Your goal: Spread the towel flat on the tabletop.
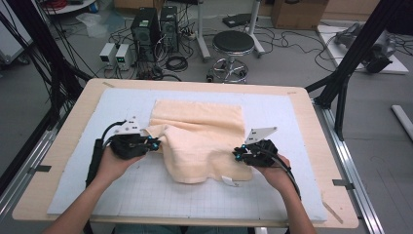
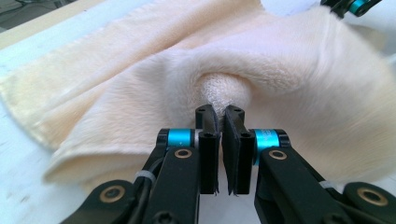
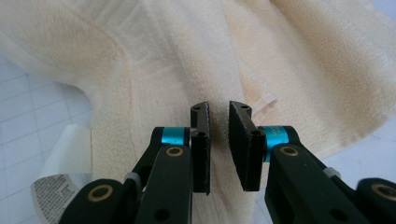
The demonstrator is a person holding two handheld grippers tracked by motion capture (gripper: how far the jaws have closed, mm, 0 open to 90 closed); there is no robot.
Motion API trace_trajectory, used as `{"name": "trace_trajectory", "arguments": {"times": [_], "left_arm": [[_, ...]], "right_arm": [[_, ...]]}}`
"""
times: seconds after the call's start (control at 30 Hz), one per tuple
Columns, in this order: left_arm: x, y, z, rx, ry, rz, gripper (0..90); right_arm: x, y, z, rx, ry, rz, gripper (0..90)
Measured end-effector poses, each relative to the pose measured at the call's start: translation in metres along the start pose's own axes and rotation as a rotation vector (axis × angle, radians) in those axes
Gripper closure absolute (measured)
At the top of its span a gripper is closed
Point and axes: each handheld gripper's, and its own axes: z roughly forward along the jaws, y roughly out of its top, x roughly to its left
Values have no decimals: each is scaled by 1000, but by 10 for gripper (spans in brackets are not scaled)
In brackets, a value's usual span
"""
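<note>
A cream towel (image 1: 199, 141) lies rumpled on the white gridded mat (image 1: 146, 195), its near part bunched and folded over. My left gripper (image 1: 155, 144) is at the towel's left corner. In the left gripper view it (image 2: 219, 112) is shut on a pinched fold of the towel (image 2: 289, 70), which rises in a hump from the tips. My right gripper (image 1: 236, 155) is at the towel's right edge. In the right gripper view its jaws (image 3: 218, 109) stand a narrow gap apart over the towel (image 3: 303, 56), with cloth showing in the gap.
A white care label (image 1: 229, 182) sticks out at the towel's near edge, also in the right gripper view (image 3: 56, 186). The mat sits on a wooden table (image 1: 63, 161). Beyond the far edge stand a stool (image 1: 233, 44) and computer boxes (image 1: 146, 27) on the floor.
</note>
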Motion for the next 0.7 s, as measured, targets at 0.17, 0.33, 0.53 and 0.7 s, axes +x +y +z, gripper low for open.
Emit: {"name": "trace_trajectory", "arguments": {"times": [0.17,0.33,0.53,0.7], "left_arm": [[-4,-1,-36,-19,-31,0,847],[-2,3,-58,-24,-21,12,849],[14,-12,-50,47,-56,-43,764],[17,-18,-38,34,-81,-60,624]], "right_arm": [[8,2,-10,-32,6,-23,800],[19,8,-23,-84,30,-46,814],[20,16,-27,-89,91,-62,741],[13,14,-28,-101,82,-43,708]]}}
